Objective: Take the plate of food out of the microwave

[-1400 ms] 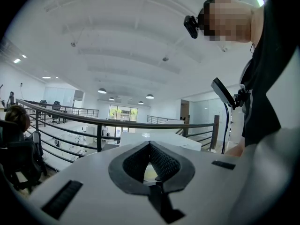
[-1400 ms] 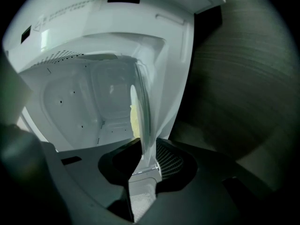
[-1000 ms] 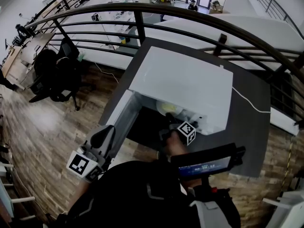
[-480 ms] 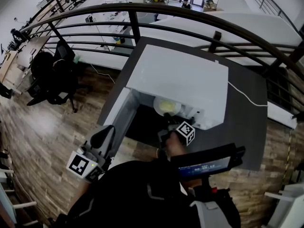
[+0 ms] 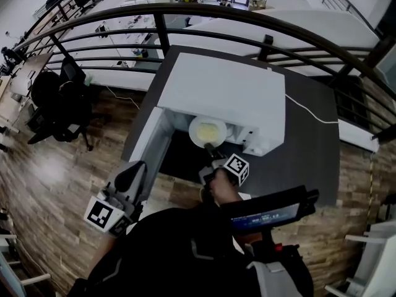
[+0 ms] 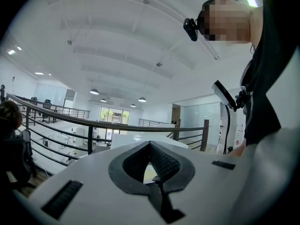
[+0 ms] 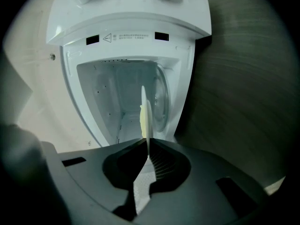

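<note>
A white microwave [image 5: 223,94] stands on a dark table [image 5: 309,153], its door [image 5: 148,146] swung open to the left. A white plate [image 5: 208,130] of yellow food sits half out of the opening. My right gripper [image 5: 211,149] is shut on the plate's near rim. The right gripper view shows the plate [image 7: 145,116] edge-on between the pads of the right gripper [image 7: 148,146], with the microwave cavity [image 7: 122,97] behind it. My left gripper [image 5: 132,177] hangs low at the left, away from the microwave. In its own view the left gripper [image 6: 150,146] is shut with nothing in it.
A dark curved railing [image 5: 185,11] runs behind the table. A white cord [image 5: 309,113] trails from the microwave across the tabletop. Black office chairs [image 5: 55,98] stand on the wooden floor at the left. A device with a lit screen [image 5: 269,212] sits at my chest.
The plate has come forward out of the microwave cavity, drawn by the shut right gripper. The left gripper has stayed where it was.
</note>
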`<act>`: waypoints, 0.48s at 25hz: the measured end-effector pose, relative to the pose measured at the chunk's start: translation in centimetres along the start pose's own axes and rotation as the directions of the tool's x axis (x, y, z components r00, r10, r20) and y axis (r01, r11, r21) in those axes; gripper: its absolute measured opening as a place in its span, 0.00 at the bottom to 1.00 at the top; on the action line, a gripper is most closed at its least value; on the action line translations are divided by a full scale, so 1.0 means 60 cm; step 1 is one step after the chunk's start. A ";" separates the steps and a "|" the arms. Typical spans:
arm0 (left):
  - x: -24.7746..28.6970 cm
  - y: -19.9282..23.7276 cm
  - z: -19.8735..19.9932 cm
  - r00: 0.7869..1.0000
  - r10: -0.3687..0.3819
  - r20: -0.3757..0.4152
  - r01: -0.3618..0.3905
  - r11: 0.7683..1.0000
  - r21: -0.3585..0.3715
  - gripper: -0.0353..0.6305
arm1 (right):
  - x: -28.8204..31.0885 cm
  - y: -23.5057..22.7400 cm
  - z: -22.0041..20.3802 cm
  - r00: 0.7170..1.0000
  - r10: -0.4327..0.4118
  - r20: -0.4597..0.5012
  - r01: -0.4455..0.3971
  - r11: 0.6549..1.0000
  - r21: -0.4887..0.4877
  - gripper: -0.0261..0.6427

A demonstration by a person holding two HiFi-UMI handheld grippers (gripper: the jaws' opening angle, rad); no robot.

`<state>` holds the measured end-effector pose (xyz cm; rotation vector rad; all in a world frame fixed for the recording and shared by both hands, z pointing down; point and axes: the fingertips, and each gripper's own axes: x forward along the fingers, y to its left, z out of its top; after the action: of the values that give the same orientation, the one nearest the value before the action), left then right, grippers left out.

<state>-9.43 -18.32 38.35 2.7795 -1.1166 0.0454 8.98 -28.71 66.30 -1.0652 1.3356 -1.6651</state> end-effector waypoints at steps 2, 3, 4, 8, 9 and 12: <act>-0.008 -0.003 -0.001 1.000 -0.014 0.007 0.014 1.000 0.002 0.06 | -0.009 0.006 -0.012 1.000 0.007 -0.001 -0.007 1.000 -0.001 0.06; -0.015 -0.003 -0.003 1.000 -0.020 0.010 0.019 1.000 0.001 0.06 | -0.013 0.009 -0.021 1.000 0.013 -0.002 -0.013 1.000 -0.002 0.06; -0.022 -0.003 -0.004 1.000 -0.024 0.011 0.024 1.000 0.000 0.06 | -0.018 0.013 -0.030 1.000 0.022 -0.002 -0.022 1.000 -0.002 0.06; -0.047 -0.014 -0.001 0.998 -0.052 0.023 0.052 0.999 0.008 0.06 | -0.046 0.029 -0.055 0.999 0.034 0.008 -0.034 0.999 -0.004 0.06; -0.052 -0.018 0.000 0.998 -0.059 0.026 0.059 0.998 0.011 0.06 | -0.053 0.032 -0.061 0.999 0.032 0.007 -0.032 0.999 -0.006 0.06; -0.068 -0.026 0.000 0.996 -0.080 0.032 0.080 0.997 0.013 0.06 | -0.074 0.040 -0.081 0.999 0.036 0.006 -0.036 0.999 -0.009 0.06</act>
<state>-11.30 -14.41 37.81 2.8423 -1.0142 -0.0016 6.32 -23.34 62.72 -1.0445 1.3518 -1.6299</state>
